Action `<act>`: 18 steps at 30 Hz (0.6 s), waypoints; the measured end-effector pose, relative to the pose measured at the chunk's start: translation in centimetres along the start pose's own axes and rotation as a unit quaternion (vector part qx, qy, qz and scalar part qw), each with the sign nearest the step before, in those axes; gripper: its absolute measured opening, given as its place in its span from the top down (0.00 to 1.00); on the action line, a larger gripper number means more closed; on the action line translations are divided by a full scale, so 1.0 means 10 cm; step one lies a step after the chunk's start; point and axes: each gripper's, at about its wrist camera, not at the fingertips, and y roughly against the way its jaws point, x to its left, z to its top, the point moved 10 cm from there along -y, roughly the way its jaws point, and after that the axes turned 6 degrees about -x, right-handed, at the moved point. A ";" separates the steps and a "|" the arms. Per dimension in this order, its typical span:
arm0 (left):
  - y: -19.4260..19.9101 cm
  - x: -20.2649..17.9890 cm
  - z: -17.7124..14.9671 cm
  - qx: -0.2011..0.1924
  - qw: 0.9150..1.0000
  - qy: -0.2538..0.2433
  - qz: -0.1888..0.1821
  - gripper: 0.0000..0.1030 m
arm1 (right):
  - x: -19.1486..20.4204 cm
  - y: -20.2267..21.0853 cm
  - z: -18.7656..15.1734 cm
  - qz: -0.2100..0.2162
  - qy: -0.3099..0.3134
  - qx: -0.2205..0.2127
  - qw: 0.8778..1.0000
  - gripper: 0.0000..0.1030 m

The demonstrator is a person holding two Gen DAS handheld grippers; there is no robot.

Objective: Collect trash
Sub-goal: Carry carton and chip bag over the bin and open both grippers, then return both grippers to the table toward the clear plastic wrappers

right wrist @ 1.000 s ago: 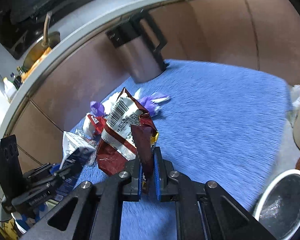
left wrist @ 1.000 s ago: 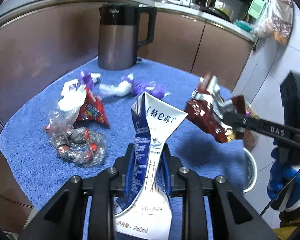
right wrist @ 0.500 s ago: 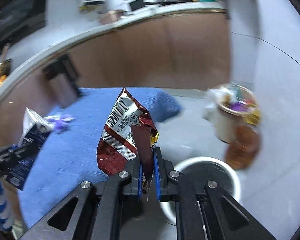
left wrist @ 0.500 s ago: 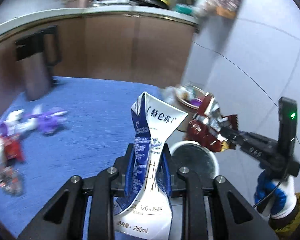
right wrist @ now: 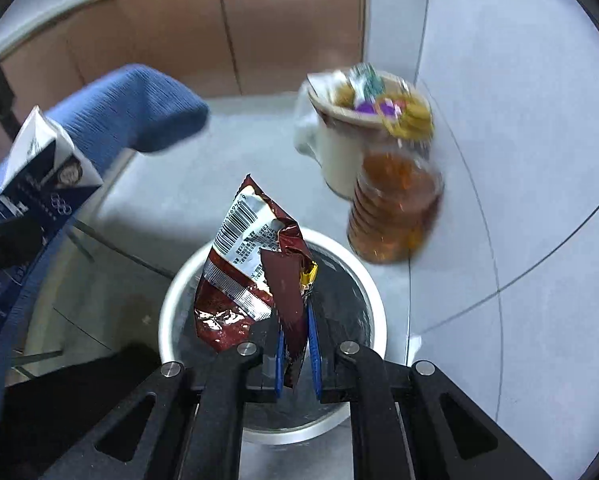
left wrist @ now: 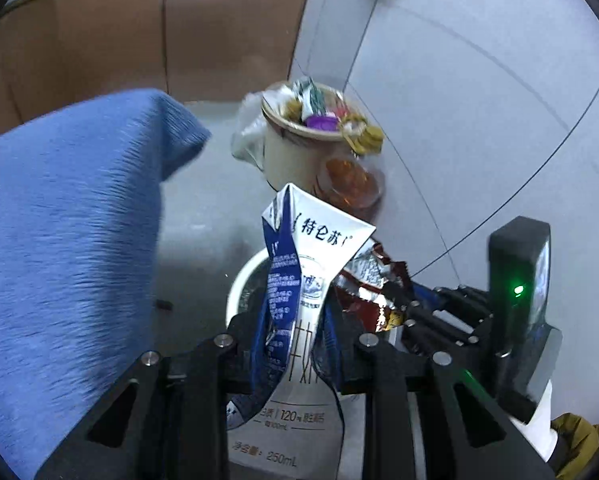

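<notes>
**Both pieces over the bin: release risks**

Right hand-held gripper clamped on the red snack wrapper, which hangs above the open white trash bin on the floor. Left hand-held gripper clamped on the flattened milk carton, near the bin's left rim.

Risks, as judged:
- Carton is off-centre; dropped here it may strike the rim and fall to the floor.
- Wrapper is light and may cling to a pad.
- Amber bottle and full cup stand just beside the bin; a wide swing could topple them.
</notes>
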 end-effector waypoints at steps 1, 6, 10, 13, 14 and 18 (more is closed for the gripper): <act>-0.08 -0.03 -0.01 0.005 1.000 -0.001 -0.005 0.76 | -0.04 -0.08 -0.06 -0.003 -0.002 0.009 1.000 0.88; -0.28 -0.09 -0.01 0.018 0.999 0.018 -0.043 0.50 | -0.23 -0.21 -0.13 -0.025 -0.008 0.018 0.999 0.53; -0.20 -0.12 0.05 0.005 0.998 0.034 -0.060 0.48 | -0.30 -0.15 -0.13 -0.039 -0.010 0.011 0.999 0.43; -0.05 -0.08 0.09 -0.010 0.998 0.037 -0.058 0.48 | -0.32 -0.08 -0.09 -0.045 -0.012 0.002 0.999 0.34; -0.02 -0.06 0.10 -0.015 0.998 0.038 -0.055 0.48 | -0.33 -0.07 -0.05 -0.047 -0.013 -0.001 0.999 0.32; 0.34 0.05 0.18 -0.066 0.997 0.025 -0.022 0.48 | -0.27 0.15 0.13 -0.040 -0.021 -0.035 0.998 0.18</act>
